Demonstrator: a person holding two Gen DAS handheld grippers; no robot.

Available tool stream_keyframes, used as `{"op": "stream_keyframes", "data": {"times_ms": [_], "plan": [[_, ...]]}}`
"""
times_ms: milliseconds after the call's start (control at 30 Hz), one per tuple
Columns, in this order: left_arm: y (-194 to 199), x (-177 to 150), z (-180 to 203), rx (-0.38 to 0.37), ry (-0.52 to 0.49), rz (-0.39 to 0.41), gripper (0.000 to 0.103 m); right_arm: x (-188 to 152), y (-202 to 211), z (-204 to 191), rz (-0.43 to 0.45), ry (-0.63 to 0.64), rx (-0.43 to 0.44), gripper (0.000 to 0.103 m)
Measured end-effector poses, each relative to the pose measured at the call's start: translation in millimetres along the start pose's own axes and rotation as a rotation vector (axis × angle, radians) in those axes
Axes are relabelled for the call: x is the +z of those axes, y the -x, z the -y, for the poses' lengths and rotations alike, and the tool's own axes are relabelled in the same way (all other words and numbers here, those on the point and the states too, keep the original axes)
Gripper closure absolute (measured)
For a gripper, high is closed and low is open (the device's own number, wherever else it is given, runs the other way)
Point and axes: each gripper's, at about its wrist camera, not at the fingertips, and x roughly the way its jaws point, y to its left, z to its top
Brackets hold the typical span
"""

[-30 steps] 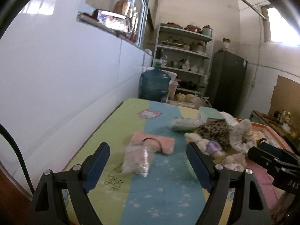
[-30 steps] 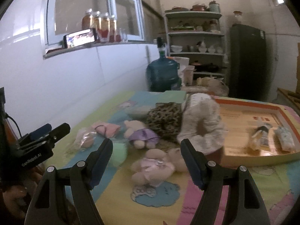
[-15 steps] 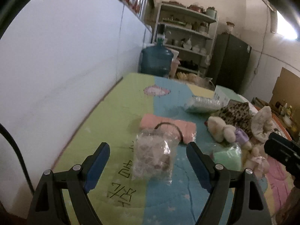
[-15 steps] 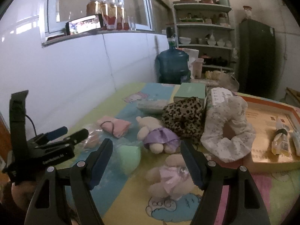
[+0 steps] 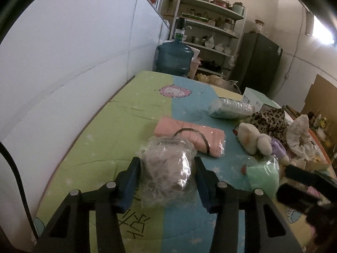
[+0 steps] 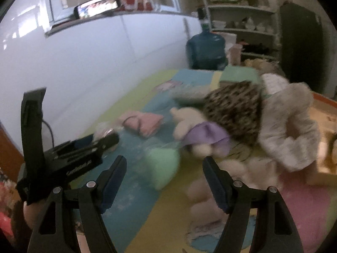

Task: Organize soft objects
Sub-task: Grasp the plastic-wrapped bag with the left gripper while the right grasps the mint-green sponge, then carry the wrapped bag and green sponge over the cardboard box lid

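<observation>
My left gripper [image 5: 167,168] has closed its fingers against both sides of a clear plastic bag holding a soft brownish item [image 5: 167,169] on the bedspread. Behind it lies a folded pink cloth with a black hair band [image 5: 189,136]. A green soft item in plastic [image 5: 263,174] lies to the right, with a white plush in purple [image 5: 256,140] beyond. My right gripper [image 6: 164,170] is open and empty, just in front of the green item [image 6: 163,166]. The plush [image 6: 195,130], a leopard-print cloth [image 6: 233,108] and a white scrunchie [image 6: 288,130] lie beyond it. The left gripper body [image 6: 69,154] shows at the left.
A white tiled wall [image 5: 73,63] runs along the bed's left side. A blue water jug [image 5: 174,59], shelves [image 5: 208,31] and a dark fridge [image 5: 260,63] stand beyond the far end. A wrapped packet [image 5: 230,107] and green box [image 5: 256,100] lie further back. An orange tray [image 6: 324,113] sits at right.
My left gripper moved forward and down and closed its fingers on the clear plastic bag. My right gripper moved forward and left toward the green item.
</observation>
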Motion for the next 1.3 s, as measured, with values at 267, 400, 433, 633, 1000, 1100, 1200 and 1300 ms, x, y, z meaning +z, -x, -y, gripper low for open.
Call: {"op": "stream_keyframes", "data": {"times_ms": [267,400,433,633,1000,1100,1200,1300], "plan": [[19.3,-3.6,1.9,0.0,0.002,0.041,0.053,-0.8,-21.2,-3.3,-0.04,0.006,-0.028,0.027],[28.6,-3.8,1.8,0.002,-0.002,0.06,0.053,-0.3,-33.0,-7.0,-0.054,0.019,-0.052,0.027],[30.8,-3.9,1.7,0.002,-0.002,0.063,0.053,0.0,-34.3,-7.7,-0.053,0.026,-0.06,0.028],[36.2,-4.0,1.7,0.003,0.0,0.07,0.053,2.0,-39.2,-12.7,-0.053,0.055,-0.066,0.054],[58.8,-2.0,4.6,0.005,-0.002,0.108,0.053,6.0,-21.9,-16.9,-0.004,0.064,-0.016,0.056],[66.6,0.4,9.9,0.001,-0.011,0.123,0.053,7.2,-7.5,-19.9,0.025,0.065,-0.002,0.056],[72.1,3.3,15.3,-0.004,-0.021,0.136,0.053,9.7,6.6,-20.2,0.056,0.067,0.005,0.056],[77.0,5.9,22.1,-0.012,-0.034,0.148,0.053,11.5,19.8,-19.7,0.086,0.071,0.002,0.056]]}}
